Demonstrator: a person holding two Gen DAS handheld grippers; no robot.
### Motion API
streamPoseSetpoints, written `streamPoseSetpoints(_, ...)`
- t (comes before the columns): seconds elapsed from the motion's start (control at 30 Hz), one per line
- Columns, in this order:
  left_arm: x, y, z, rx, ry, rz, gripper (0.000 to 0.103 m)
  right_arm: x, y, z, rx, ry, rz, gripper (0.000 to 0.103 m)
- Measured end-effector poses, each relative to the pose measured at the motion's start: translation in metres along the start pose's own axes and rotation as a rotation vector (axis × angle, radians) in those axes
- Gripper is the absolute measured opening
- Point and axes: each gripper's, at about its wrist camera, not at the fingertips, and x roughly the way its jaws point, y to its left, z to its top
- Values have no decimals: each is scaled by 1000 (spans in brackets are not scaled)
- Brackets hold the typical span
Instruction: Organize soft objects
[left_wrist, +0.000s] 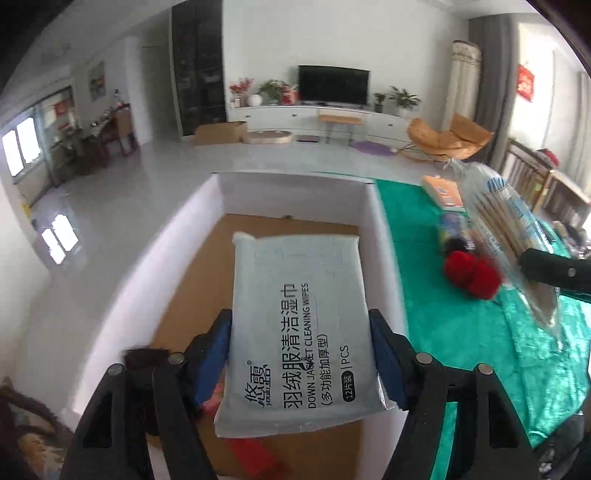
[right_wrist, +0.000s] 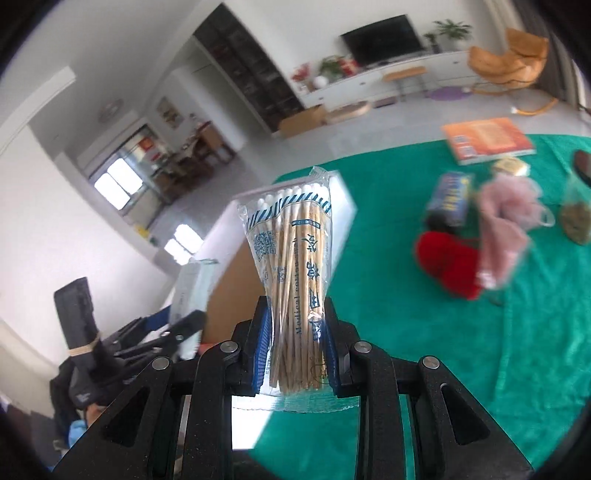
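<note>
My left gripper (left_wrist: 298, 321) is shut on a white pack of cleaning wipes (left_wrist: 295, 280), its blue pads pressing both long sides. It holds the pack above an open white box (left_wrist: 295, 195) with a brown cardboard floor. My right gripper (right_wrist: 295, 306) is shut on a clear bag of wooden cotton swabs (right_wrist: 295, 254), which stands upright with the cotton tips on top. The left wrist view shows that bag (left_wrist: 506, 218) at the right, over the green cloth (left_wrist: 443, 332). In the right wrist view the wipes pack (right_wrist: 192, 291) shows at the left beside the box (right_wrist: 343, 210).
On the green cloth (right_wrist: 424, 350) lie a red fluffy ball (right_wrist: 447, 262), a pink fluffy item in a bag (right_wrist: 506, 218), a blue pack (right_wrist: 448, 195), an orange book (right_wrist: 487, 140) and a bag of brownish stuff (right_wrist: 576, 218). A dark fluffy thing (left_wrist: 140, 358) and something red (left_wrist: 251, 454) lie in the box.
</note>
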Motion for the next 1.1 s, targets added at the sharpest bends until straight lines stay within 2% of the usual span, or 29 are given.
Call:
streamPoseSetpoints(0.03, 3, 12, -3, -9, 8, 53, 95, 18, 15, 0, -14, 25, 39, 35)
streamPoseSetpoints(0.07, 5, 21, -8, -24, 9, 85, 100, 35, 26, -1, -21, 48, 83, 43)
streamPoseSetpoints(0.1, 7, 29, -11, -44, 6, 98, 102, 48, 33, -1, -24, 73, 122, 69)
streamPoseSetpoints(0.13, 8, 34, -13, -64, 8, 98, 102, 57, 36, -3, -26, 90, 128, 72)
streamPoseSetpoints(0.2, 12, 32, -18, -97, -3, 70, 102, 57, 30, -9, -42, 81, 104, 72)
streamPoseSetpoints(0.27, 12, 18, -19, -109, -21, 21, 102, 46, 14, -18, -72, 37, 19, 72)
streamPoseSetpoints(0.37, 11, -29, -15, -78, -40, -107, 102, 19, -40, -35, -80, -22, -191, 72)
streamPoseSetpoints(0.47, 6, -90, -14, -6, -40, -259, 102, -11, -110, -65, -34, -61, -454, 72)
streamPoseSetpoints(0.57, 13, -161, -24, 92, 23, -402, 102, -39, -177, -99, 39, -63, -709, 72)
streamPoseSetpoints(0.67, 35, -221, -48, 163, 104, -485, 102, -67, -221, -118, 95, -80, -876, 72)
streamPoseSetpoints(0.77, 72, -259, -67, 187, 186, -496, 102, -90, -236, -128, 103, -135, -974, 72)
streamPoseSetpoints(0.8, 84, -267, -70, 186, 199, -486, 102, -94, -241, -129, 137, -141, -981, 72)
streamPoseSetpoints(0.9, 111, -280, -71, 191, 210, -437, 102, -102, -246, -125, 160, -160, -970, 72)
streamPoseSetpoints(1.03, 139, -287, -61, 204, 183, -376, 102, -96, -258, -129, 199, -113, -959, 72)
streamPoseSetpoints(1.1, 152, -290, -60, 209, 194, -358, 102, -98, -263, -130, 225, -114, -944, 72)
